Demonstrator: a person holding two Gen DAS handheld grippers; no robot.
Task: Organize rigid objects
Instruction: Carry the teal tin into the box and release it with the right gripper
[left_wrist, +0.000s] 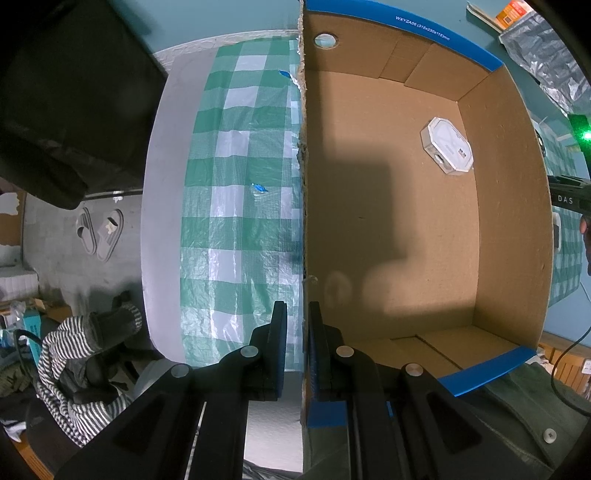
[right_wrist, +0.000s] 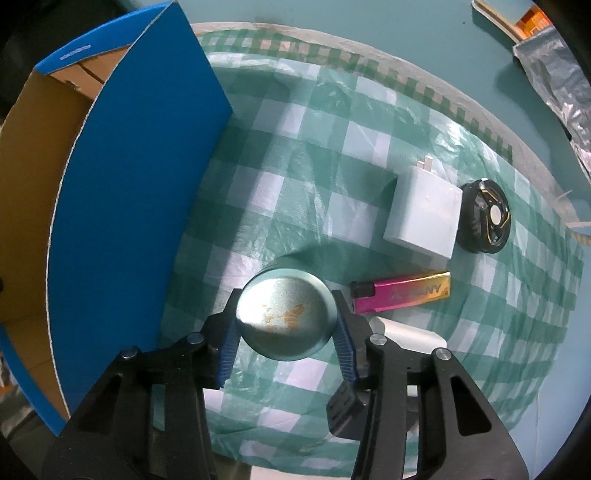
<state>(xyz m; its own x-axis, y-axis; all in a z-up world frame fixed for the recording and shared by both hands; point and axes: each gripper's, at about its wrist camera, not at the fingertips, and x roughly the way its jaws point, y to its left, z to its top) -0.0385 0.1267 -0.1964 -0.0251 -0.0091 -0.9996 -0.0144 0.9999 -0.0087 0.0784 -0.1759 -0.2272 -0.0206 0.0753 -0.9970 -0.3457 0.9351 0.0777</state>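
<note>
Right wrist – claw gripping round metal tin

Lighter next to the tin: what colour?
The lighter fades from magenta pink to gold, with a black cap; the right wrist view shows it best.

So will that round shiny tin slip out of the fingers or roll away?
The round metal tin looks smooth and shiny, so it might slip. The right gripper pinches only its curved sides, though the ribbed blue fingers probably help. It seems stiff, not squashy. Dropped on its edge on the checked tablecloth, it could well roll.
</note>
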